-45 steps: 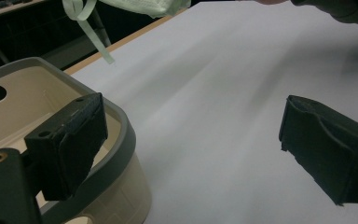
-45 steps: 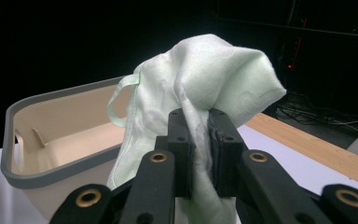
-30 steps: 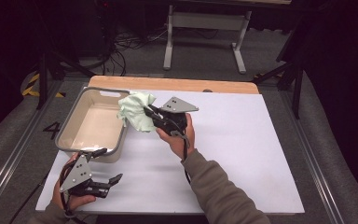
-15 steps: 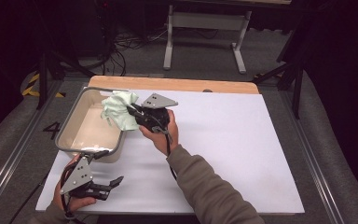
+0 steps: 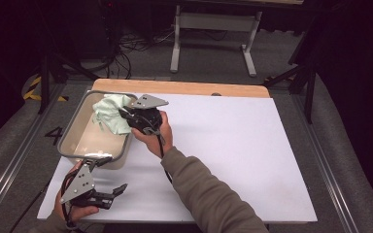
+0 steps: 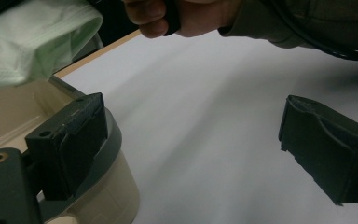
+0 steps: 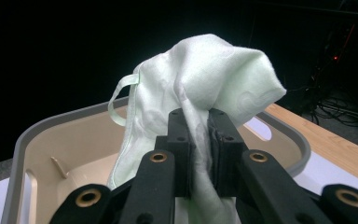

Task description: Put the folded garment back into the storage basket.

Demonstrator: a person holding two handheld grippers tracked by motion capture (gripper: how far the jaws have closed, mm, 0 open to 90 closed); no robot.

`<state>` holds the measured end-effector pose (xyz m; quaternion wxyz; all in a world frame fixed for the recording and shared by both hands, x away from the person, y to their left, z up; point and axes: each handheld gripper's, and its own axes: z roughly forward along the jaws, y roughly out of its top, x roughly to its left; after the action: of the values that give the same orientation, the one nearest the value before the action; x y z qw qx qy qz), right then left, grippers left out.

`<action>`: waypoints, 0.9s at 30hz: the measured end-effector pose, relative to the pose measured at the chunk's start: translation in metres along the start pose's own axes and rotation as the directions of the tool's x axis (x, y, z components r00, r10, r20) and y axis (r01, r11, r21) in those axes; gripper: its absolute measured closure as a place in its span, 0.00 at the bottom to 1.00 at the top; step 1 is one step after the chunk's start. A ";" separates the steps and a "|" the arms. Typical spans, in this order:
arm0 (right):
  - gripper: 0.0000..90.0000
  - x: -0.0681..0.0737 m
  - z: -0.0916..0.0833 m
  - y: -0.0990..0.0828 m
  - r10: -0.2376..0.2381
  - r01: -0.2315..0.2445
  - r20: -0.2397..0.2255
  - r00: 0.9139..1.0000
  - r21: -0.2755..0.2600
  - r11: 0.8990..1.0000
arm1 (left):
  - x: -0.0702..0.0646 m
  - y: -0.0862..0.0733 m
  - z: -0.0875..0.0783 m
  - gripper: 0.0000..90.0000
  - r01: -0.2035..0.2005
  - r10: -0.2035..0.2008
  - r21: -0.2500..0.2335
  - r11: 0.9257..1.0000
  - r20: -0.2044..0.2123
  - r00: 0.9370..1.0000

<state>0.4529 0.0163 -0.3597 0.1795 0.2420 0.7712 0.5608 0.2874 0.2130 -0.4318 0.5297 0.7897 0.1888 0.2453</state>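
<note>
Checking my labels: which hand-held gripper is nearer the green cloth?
Right: the right hand-held gripper is clamped on the green cloth above the tub; the left hand-held gripper sits open at the tub's near corner.

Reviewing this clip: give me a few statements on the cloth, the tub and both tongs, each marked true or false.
1. The right tongs are clamped on the pale green cloth. True.
2. The cloth lies flat on the white table top. False: it hangs from the tongs over the beige tub.
3. The left tongs stand open with nothing between them. True.
4. The tub is full of water. False: its beige bottom shows dry.
5. The left tongs sit beside the tub's near corner. True.
</note>
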 end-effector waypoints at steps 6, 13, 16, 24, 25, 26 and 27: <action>0.90 0.004 0.013 0.000 0.005 -0.005 -0.004 1.000 0.017 1.000 | 0.000 -0.001 0.001 0.10 0.008 -0.008 0.000 1.000 0.011 1.000; 0.90 0.009 0.025 -0.006 0.008 -0.008 -0.002 1.000 0.039 0.999 | -0.001 -0.002 0.001 0.10 0.010 -0.010 0.003 1.000 0.019 1.000; 0.90 0.011 0.027 -0.007 0.007 -0.007 0.000 1.000 0.043 0.999 | -0.002 -0.003 0.001 0.10 0.010 -0.010 0.005 1.000 0.024 1.000; 0.90 0.015 0.038 -0.011 0.012 -0.013 0.015 1.000 0.070 0.997 | -0.004 -0.002 0.004 0.10 0.002 -0.002 0.005 1.000 0.034 0.999; 0.89 0.016 0.039 -0.012 0.013 -0.014 0.016 1.000 0.072 0.997 | -0.004 -0.002 0.004 0.10 0.004 -0.004 0.004 1.000 0.036 0.999; 0.89 0.017 0.040 -0.012 0.016 -0.017 0.015 1.000 0.074 0.997 | -0.004 -0.002 0.004 0.10 0.005 -0.005 0.004 1.000 0.038 0.999; 0.89 0.017 0.042 -0.012 0.015 -0.016 0.016 1.000 0.075 0.997 | -0.004 -0.002 0.004 0.10 0.005 -0.006 0.004 1.000 0.039 0.999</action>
<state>0.4596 0.0558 -0.3846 0.1720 0.2589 0.7885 0.5307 0.2862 0.2084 -0.4362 0.5326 0.7947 0.1809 0.2279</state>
